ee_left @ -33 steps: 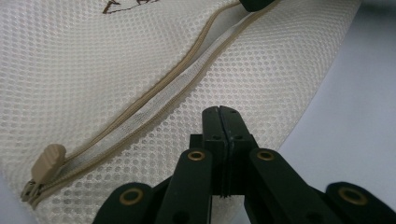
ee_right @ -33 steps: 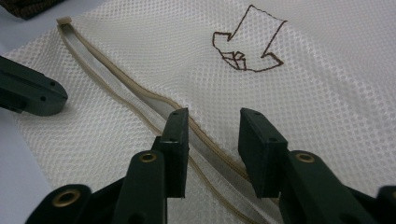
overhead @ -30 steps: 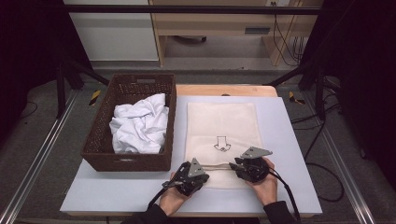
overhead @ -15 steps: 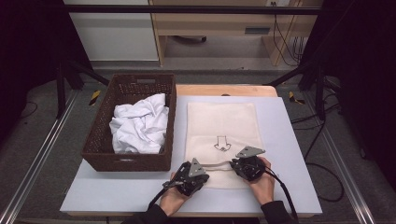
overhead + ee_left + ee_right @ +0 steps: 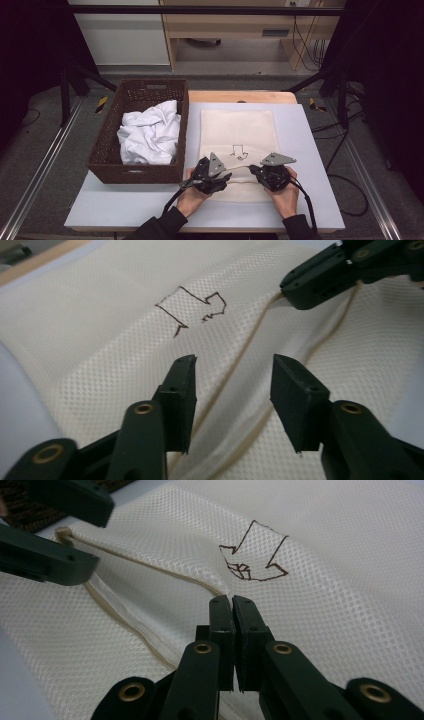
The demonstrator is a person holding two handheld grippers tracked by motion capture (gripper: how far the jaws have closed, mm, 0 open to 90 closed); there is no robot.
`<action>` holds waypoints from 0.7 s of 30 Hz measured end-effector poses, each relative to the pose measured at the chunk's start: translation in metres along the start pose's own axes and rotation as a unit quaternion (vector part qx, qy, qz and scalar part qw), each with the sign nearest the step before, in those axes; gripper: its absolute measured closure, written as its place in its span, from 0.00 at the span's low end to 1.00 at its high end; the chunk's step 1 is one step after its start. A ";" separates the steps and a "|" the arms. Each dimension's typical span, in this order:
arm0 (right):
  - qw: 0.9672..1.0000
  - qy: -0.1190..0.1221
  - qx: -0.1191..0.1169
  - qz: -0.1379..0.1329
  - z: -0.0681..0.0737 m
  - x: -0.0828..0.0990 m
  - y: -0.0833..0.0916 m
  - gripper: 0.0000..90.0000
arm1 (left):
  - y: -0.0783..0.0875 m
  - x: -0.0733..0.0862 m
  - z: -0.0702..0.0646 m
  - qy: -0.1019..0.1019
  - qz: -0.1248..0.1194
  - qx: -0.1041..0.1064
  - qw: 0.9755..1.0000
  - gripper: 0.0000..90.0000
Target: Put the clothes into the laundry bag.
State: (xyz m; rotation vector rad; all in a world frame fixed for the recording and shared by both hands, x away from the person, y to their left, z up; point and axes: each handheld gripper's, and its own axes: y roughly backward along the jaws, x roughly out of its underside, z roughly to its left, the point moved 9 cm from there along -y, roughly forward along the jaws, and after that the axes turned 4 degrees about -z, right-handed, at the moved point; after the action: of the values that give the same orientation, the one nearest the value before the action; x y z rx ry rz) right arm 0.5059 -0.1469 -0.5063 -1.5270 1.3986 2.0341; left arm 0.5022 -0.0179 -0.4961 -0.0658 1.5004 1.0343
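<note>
A cream mesh bag (image 5: 240, 130) with a drawn arrow (image 5: 252, 555) lies flat on the table. Its near opening edge, a cord-like seam (image 5: 150, 565), is lifted between the two grippers. My right gripper (image 5: 232, 602) is shut on that edge, with the mesh pinched between its pads. My left gripper (image 5: 232, 375) has just been opening: its jaws now stand apart over the seam (image 5: 250, 340) without pressing it. In the high view, the left gripper (image 5: 226, 177) and right gripper (image 5: 252, 171) face each other at the bag's near end.
A dark wicker basket (image 5: 135, 172) holding crumpled white cloth (image 5: 150, 132) stands left of the bag, close to my left hand. The pale table top (image 5: 310, 150) shows right of the bag and along the front. Dark frame legs stand beyond the table.
The left gripper's jaws have opened and that hand has lifted slightly. The right gripper's jaws have closed on the bag's edge, its hand staying in place.
</note>
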 end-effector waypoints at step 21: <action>1.000 0.012 -0.002 -0.007 0.002 -0.007 0.004 0.69 | -0.013 0.004 0.005 0.006 0.024 0.005 1.000 0.95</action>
State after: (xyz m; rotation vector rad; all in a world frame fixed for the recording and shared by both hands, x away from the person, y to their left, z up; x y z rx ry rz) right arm 0.5051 -0.1447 -0.4983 -1.5626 1.3894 2.0186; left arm 0.5132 -0.0204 -0.5055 -0.0291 1.5238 1.0673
